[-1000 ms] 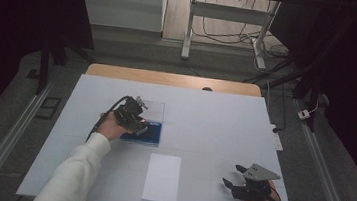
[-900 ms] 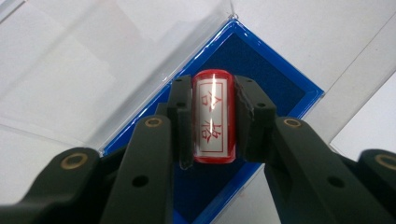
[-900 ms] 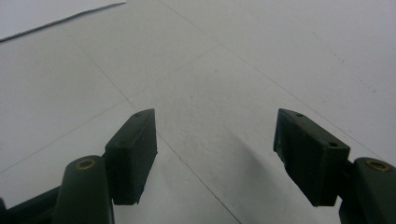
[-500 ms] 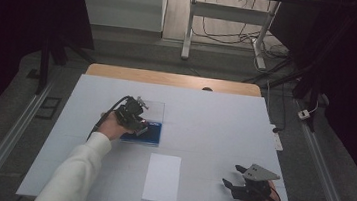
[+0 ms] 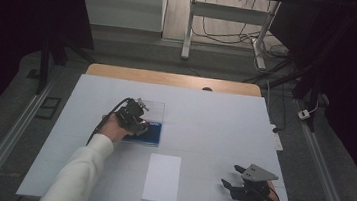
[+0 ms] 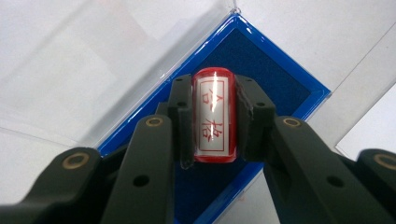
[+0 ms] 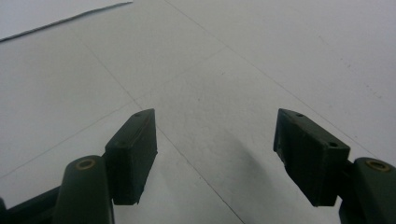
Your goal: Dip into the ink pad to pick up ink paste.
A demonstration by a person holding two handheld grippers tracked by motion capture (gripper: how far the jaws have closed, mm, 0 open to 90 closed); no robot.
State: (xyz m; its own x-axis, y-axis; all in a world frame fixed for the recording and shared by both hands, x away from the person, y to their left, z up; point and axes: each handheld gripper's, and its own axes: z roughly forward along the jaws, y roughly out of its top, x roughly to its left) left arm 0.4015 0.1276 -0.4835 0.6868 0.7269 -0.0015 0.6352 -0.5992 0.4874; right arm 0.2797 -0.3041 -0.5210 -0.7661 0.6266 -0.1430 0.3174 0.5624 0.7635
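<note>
— Where is the stamp?
— The stamp (image 6: 214,115) is pinched between the jaws of the left gripper (image 6: 214,116), right over the blue ink pad (image 6: 275,79), whose clear lid (image 6: 93,60) lies open beside it.
— And the other hand?
— The right gripper (image 7: 215,154) rests low on the white table (image 7: 233,60), jaws spread wide, well apart from the sheet of paper (image 5: 162,177).
</note>
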